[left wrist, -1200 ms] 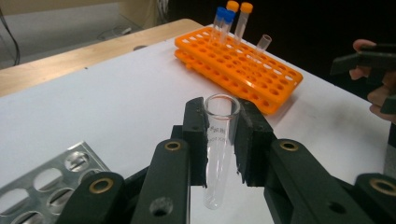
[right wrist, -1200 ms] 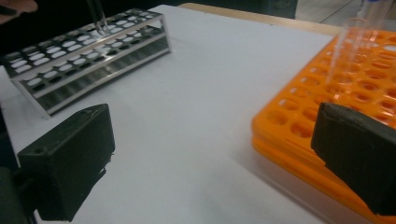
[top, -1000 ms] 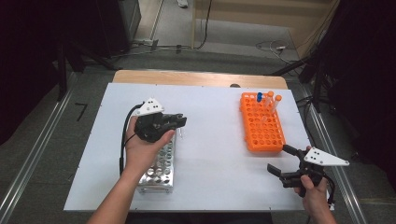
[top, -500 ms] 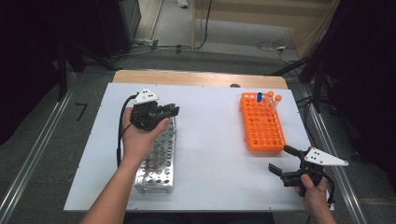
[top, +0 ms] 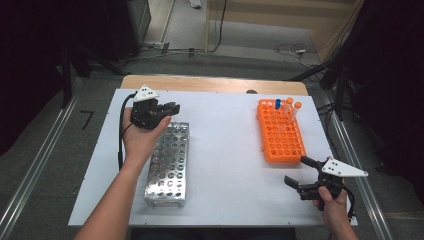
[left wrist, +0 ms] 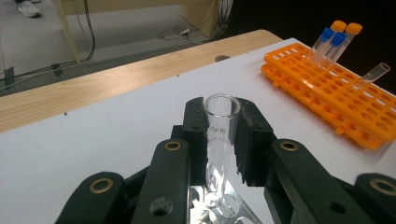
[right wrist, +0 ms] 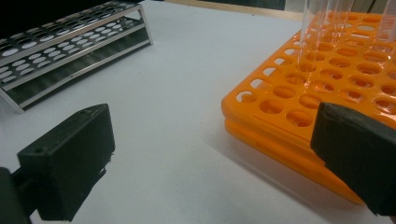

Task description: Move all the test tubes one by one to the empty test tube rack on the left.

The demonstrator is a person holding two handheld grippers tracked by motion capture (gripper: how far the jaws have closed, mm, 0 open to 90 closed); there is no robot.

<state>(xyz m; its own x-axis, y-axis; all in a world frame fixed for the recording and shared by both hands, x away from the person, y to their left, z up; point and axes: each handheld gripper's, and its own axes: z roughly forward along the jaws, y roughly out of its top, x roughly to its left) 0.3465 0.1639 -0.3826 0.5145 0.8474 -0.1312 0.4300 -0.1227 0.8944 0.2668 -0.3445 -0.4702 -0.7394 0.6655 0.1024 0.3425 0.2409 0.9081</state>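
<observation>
My left gripper (top: 169, 107) is shut on a clear, uncapped test tube (left wrist: 219, 140), which stands upright between the black jaws. It hovers over the far end of the silver metal rack (top: 167, 165), and the tube's lower tip is right at a hole in the rack's top plate (left wrist: 233, 210). At the table's near right corner my right gripper (top: 297, 170) stands open with nothing between its jaws, just in front of the orange rack (top: 281, 132). Capped tubes (top: 287, 107) with blue and orange lids stand at that rack's far end.
One uncapped clear tube (left wrist: 376, 72) leans in the orange rack (left wrist: 336, 93). The white tabletop (top: 225, 150) lies bare between the two racks. A wooden strip (top: 215, 84) runs along the far edge, with cables on the floor beyond.
The left hand has carried the tube away from me and to the left, from above the rack's middle to its far end. The right gripper has stayed put.
</observation>
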